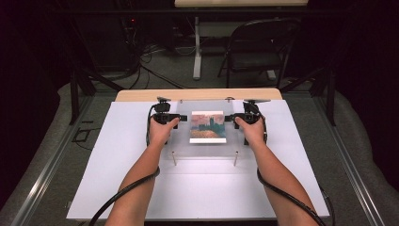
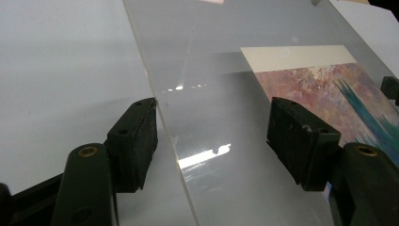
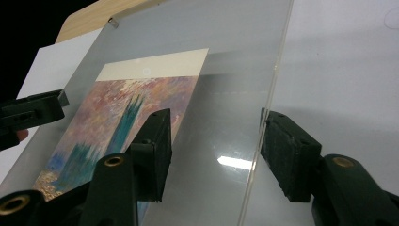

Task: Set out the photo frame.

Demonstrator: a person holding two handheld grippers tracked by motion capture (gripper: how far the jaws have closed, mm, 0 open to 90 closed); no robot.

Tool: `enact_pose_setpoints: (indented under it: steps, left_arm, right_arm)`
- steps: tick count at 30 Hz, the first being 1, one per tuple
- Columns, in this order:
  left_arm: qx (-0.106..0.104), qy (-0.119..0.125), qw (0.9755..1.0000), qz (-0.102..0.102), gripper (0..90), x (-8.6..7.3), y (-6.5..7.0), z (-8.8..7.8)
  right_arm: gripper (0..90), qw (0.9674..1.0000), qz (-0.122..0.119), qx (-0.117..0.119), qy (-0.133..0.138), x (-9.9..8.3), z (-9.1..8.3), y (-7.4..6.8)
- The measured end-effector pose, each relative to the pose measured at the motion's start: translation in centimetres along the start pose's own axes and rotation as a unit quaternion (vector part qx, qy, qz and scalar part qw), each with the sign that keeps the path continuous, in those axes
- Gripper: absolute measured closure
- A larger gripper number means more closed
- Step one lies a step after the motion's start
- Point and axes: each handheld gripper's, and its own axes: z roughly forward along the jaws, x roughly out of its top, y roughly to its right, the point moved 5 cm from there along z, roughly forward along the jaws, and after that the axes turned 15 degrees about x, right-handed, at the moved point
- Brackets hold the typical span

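A clear acrylic sheet (image 1: 176,141) rests flat on short brass posts (image 1: 174,159) above the white board. A painted print (image 1: 207,126) in pink, teal and orange lies at its middle, with a cream strip (image 2: 296,57) along its far side. My left gripper (image 1: 182,117) is at the sheet's left edge, open, its jaws astride that edge (image 2: 162,113). My right gripper (image 1: 229,117) is at the opposite edge (image 3: 268,101), also open and astride it. In the left gripper view the gripper (image 2: 214,110) has a wide gap, as does the gripper (image 3: 216,117) in the right gripper view.
The white board (image 1: 202,188) covers a wooden table whose far rim (image 1: 197,94) shows. Behind it stand a black folding chair (image 1: 259,47) and a white table leg (image 1: 197,47) on grey carpet. Cables (image 1: 282,188) trail from both grippers along the forearms.
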Motion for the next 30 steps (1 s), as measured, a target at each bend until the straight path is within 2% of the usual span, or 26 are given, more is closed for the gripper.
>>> enact_pose_setpoints:
  steps: [6, 9, 15, 18, 22, 24, 30]
  left_arm:
    - [-0.011, -0.006, 0.9999, -0.009, 36.2, -0.03, -0.33, -0.04]
    - [-0.010, -0.005, 0.9999, -0.009, 36.5, -0.02, -0.30, -0.03]
    - [-0.015, -0.006, 0.9997, -0.019, 38.2, -0.03, -0.40, -0.09]
    - [-0.009, -0.010, 0.9995, -0.030, 41.2, 0.06, -0.43, -0.18]
    - [0.006, -0.003, 0.9997, -0.025, 46.6, 0.21, -0.55, -0.46]
    - [0.005, 0.000, 0.9997, -0.024, 50.7, 0.17, -0.65, -0.57]
    - [-0.001, -0.004, 0.9995, -0.031, 50.5, 0.10, -0.74, -0.50]
  right_arm:
    - [44.3, 1.0000, 0.001, 0.005, 0.001, 0.01, 0.06, 0.09]
    - [44.7, 0.9999, 0.007, 0.007, 0.001, 0.01, 0.04, 0.08]
    - [45.8, 0.9999, 0.011, 0.001, 0.004, 0.03, 0.03, 0.00]
    - [49.5, 0.9996, 0.025, 0.007, 0.014, 0.08, -0.10, 0.19]
    - [52.3, 0.9989, 0.037, 0.018, 0.020, 0.12, -0.29, 0.42]
    - [53.1, 0.9987, 0.041, 0.021, 0.022, 0.08, -0.38, 0.46]
    - [53.9, 0.9984, 0.042, 0.030, 0.025, 0.03, -0.39, 0.64]
